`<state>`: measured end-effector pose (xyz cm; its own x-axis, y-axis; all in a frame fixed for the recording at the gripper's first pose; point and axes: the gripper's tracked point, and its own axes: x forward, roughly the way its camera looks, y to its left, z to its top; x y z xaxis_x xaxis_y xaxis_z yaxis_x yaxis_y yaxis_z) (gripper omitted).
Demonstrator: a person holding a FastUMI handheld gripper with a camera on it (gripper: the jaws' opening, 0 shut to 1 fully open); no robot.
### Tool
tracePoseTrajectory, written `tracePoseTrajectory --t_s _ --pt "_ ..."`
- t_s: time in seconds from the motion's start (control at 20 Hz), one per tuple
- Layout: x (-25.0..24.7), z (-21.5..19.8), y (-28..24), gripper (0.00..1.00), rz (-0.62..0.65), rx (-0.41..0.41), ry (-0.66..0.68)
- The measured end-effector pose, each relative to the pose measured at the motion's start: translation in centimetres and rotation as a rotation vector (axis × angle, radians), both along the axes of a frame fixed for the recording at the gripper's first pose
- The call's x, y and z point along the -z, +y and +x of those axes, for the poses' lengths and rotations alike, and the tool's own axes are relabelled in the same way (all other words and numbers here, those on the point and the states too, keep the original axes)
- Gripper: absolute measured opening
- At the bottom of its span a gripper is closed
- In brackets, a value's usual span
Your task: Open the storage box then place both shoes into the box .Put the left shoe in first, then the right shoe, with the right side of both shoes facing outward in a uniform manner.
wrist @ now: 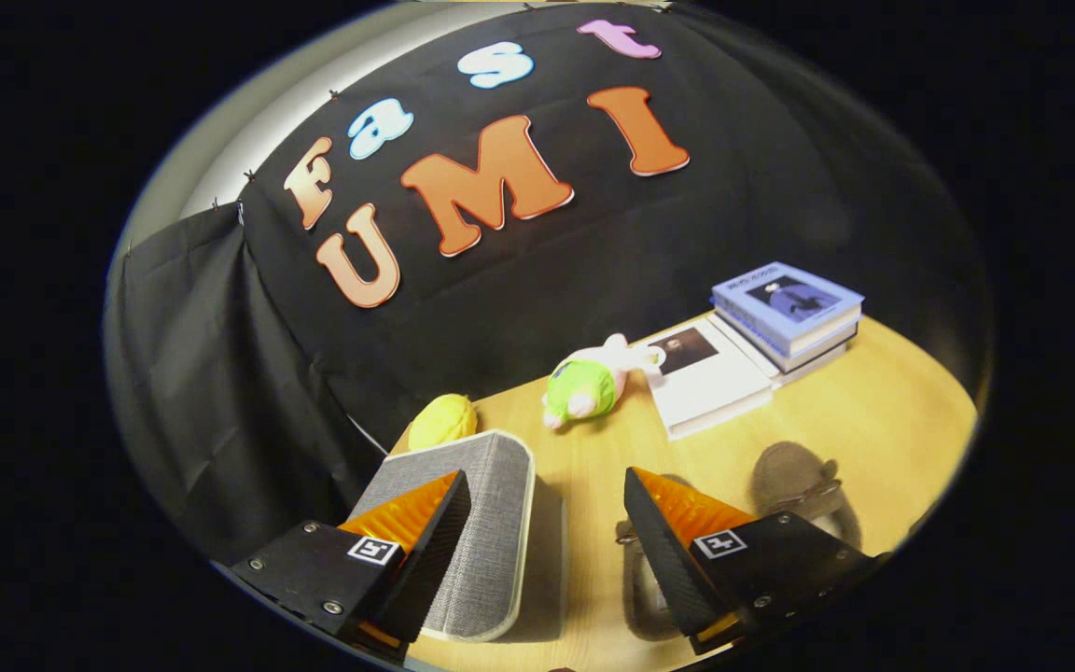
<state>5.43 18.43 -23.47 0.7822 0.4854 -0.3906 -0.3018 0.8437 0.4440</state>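
Note:
A grey fabric storage box [481,523] with a pale rim stands on the wooden table [873,411], partly behind my left finger [425,532]. Its lid looks closed. Two brown shoes lie to the right: one [794,481] just beyond my right finger [677,551], the other [640,588] mostly hidden behind that finger. My gripper [547,485] is open, held above the table, with bare tabletop between the fingertips and nothing held.
A yellow plush [442,420] sits behind the box near the cloth wall. A green and pink plush toy [589,383] lies mid-table. A white book [710,378] and a stack of blue books [788,313] rest at the far right.

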Motion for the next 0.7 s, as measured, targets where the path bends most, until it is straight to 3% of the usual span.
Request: tracePoseTrajectory --t_s 0.35,0.7 --pt "4.0 0.4 4.6 0.99 0.226 -0.079 0.186" --pt "6.6 0.3 6.3 0.98 0.308 -0.097 0.292"
